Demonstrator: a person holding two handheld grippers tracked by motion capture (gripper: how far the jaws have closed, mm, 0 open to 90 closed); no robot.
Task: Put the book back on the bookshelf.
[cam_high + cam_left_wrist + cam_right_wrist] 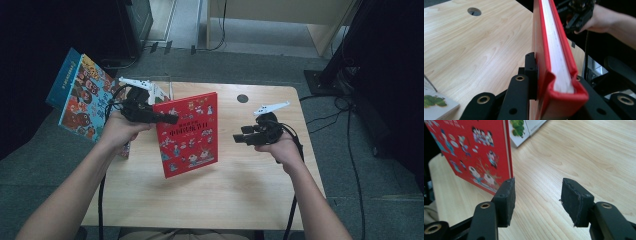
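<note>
Light wood table (250, 185), round cable hole (242, 98) at upper right of top. Picture book with green print (521, 128) lies flat near left edge.

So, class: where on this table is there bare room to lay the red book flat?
Bare wood lies between the red book and the right gripper, and along the table's near edge. The far-left corner is crowded with other books.

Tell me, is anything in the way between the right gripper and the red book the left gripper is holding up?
Nothing visible. The right gripper has open jaws with only bare table between and ahead of them. The red book, clamped upright in the left gripper, stands just beyond its jaws in the right gripper view.
</note>
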